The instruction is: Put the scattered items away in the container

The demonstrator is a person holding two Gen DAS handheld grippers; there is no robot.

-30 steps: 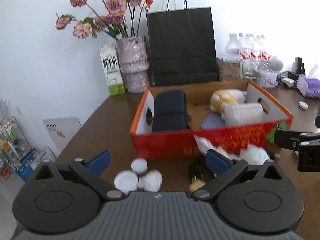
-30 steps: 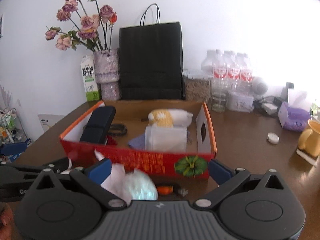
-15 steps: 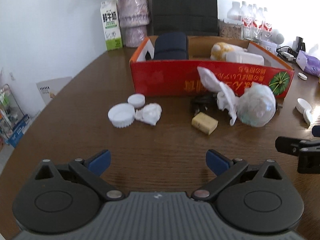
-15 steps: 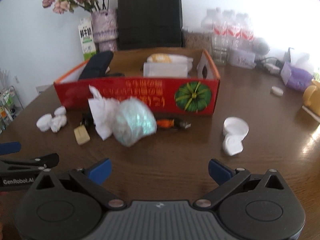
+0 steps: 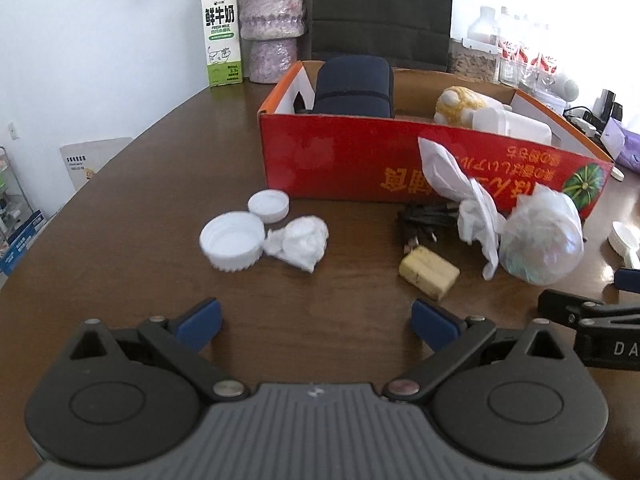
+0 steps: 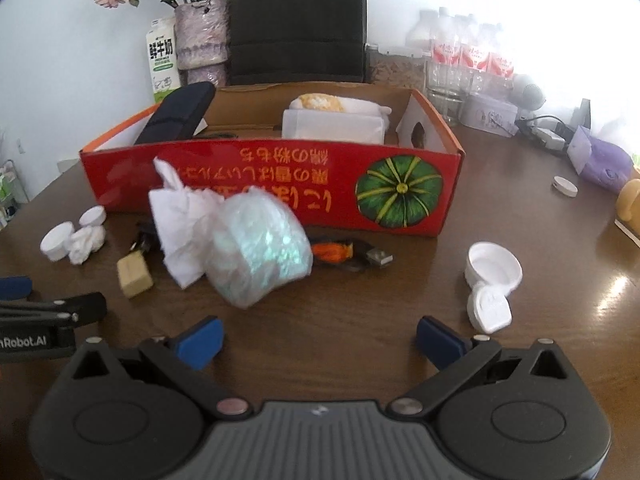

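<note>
A red cardboard box (image 5: 340, 160) (image 6: 280, 184) stands mid-table, holding a dark blue case (image 5: 354, 86), a yellow plush (image 5: 460, 104) and a white bottle (image 6: 332, 126). In front of it lie two white caps (image 5: 232, 240), a crumpled tissue (image 5: 298, 242), a yellow block (image 5: 428, 274) (image 6: 134, 278), a black cable (image 5: 424, 220), a white-wrapped bag (image 5: 536, 236) (image 6: 256, 248), an orange-black cable (image 6: 340, 252) and white lids (image 6: 492, 276). My left gripper (image 5: 316, 324) is open above bare table, short of the caps. My right gripper (image 6: 318, 344) is open too, near the bag.
Behind the box stand a milk carton (image 5: 222, 36), a purple vase (image 5: 272, 20) of dried flowers, a black paper bag (image 6: 298, 20) and several water bottles (image 6: 468, 56). A purple tissue pack (image 6: 604, 160) and a small white lid (image 6: 566, 187) lie at the right.
Both grippers have pulled back from the box and tilted down, so the scattered items on the table in front of it now show. Both stay open and hold nothing.
</note>
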